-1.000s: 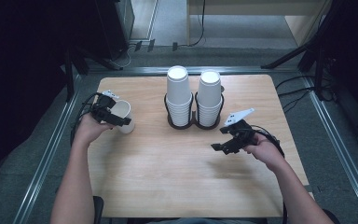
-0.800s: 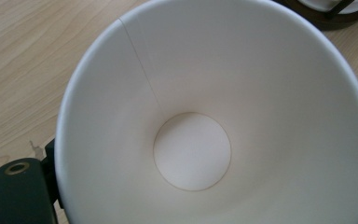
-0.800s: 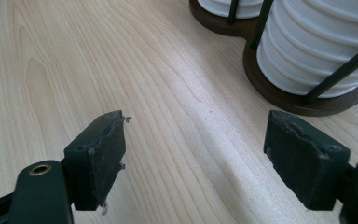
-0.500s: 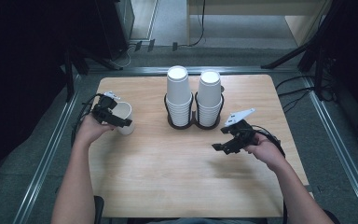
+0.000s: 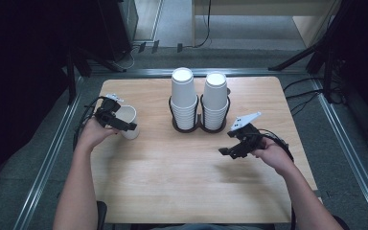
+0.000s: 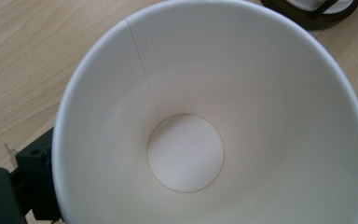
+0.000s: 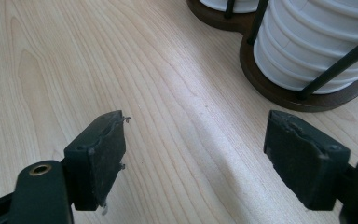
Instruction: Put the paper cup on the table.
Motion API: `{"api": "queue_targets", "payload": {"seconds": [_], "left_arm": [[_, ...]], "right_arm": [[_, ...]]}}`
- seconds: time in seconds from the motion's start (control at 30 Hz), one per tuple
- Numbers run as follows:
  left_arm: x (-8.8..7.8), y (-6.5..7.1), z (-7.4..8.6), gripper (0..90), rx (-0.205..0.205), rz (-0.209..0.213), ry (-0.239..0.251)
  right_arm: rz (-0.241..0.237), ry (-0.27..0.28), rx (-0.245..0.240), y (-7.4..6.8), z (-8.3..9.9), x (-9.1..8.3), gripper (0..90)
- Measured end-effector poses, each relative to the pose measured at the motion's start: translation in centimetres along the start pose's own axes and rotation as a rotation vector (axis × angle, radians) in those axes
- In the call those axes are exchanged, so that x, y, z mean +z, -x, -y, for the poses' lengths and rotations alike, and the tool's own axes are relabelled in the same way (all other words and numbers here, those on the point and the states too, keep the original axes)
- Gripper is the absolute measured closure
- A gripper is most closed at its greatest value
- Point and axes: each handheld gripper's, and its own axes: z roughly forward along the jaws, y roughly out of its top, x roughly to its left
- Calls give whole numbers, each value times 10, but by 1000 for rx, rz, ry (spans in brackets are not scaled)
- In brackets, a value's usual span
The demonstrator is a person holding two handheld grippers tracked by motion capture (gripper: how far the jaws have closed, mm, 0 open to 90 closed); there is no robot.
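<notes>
Left gripper (image 5: 112,117): jaws pinching paper cup (image 5: 127,121), far left.
Right gripper (image 5: 231,149): jaws spread, empty.
Risk: a tight squeeze may crush the cup.

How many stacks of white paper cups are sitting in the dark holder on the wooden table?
2. The left stack of white paper cups and the right stack of white paper cups stand side by side in the dark two-ring holder at the table's far middle. How many cups each holds cannot be told.
</notes>
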Motion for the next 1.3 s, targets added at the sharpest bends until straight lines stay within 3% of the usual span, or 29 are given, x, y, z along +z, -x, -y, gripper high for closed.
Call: {"api": "queue_targets", "payload": {"seconds": [0.63, 0.93, 1.3], "left_arm": [[-24, -2, 0, 0, -57, 45, 92], [-34, -1, -1, 0, -69, 56, 98], [-50, 0, -3, 0, -83, 36, 97]], "right_arm": [[-1, -37, -31, -3, 1, 4, 208], [-4, -39, -31, -3, 1, 3, 208], [-4, -49, -36, -1, 2, 4, 208]]}}
